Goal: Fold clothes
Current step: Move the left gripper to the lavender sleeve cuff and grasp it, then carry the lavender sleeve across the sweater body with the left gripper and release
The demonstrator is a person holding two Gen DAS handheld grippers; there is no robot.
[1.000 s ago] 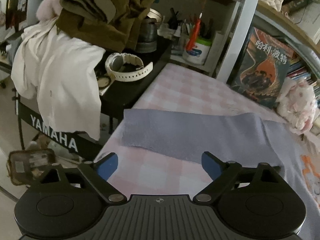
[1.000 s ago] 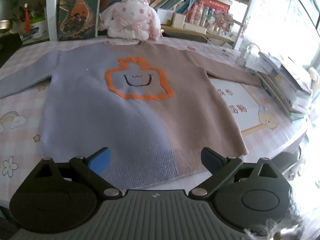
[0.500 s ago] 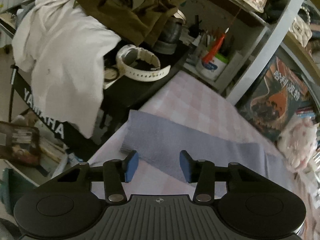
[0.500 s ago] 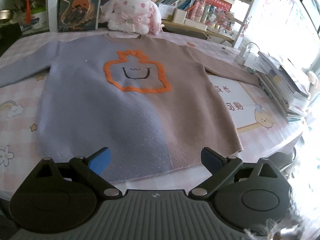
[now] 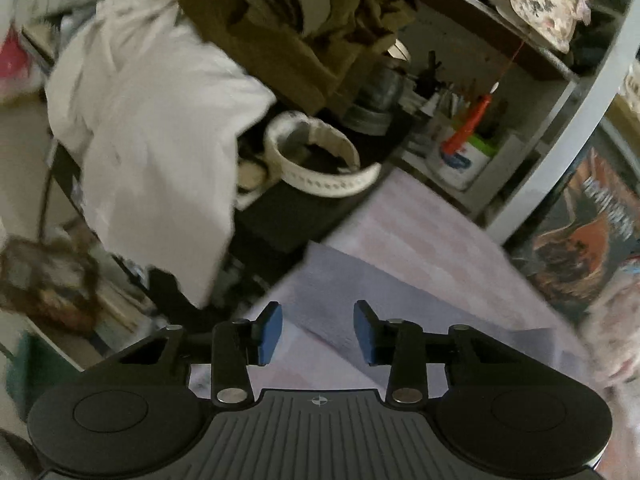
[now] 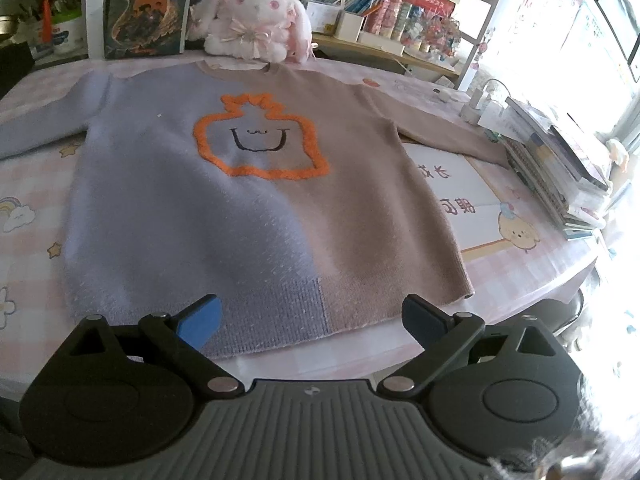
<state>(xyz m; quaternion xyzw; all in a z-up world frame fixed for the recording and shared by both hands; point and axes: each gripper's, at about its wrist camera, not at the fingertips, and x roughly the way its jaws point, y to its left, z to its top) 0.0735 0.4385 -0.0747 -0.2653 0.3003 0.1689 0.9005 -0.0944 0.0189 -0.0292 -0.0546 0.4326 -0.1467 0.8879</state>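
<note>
Your sweater (image 6: pixel 256 208) lies flat and face up on the pink checked table (image 6: pixel 532 268), its body spread wide, hem nearest you and neckline toward the shelves. It is knitted in 2 colours, lilac on the left half and tan on the right, meeting down the middle, with a ribbed hem in the same 2 shades. On the chest sits a fuzzy orange outline (image 6: pixel 260 140) with a small smiling face stitched in black inside it. Both sleeves stretch outward; the lilac sleeve (image 5: pixel 384 300) reaches the table's edge, where your left gripper (image 5: pixel 316 332) hangs over its cuff end. Its jaws have just been closing and now stand partly drawn in, with the sleeve seen between the blue pads; whether they pinch the fabric you cannot tell from this blurred view. Your right gripper (image 6: pixel 312 320) hovers at the hem with its jaws spread wide, holding nothing. A book (image 6: pixel 146 8) propped at the back of the table reads 哈利·波特, beside a pink and white plush rabbit (image 6: pixel 252 20). A white sheet (image 6: pixel 452 196) partly under the tan side shows red characters, seen upside down and hard to read.
</note>
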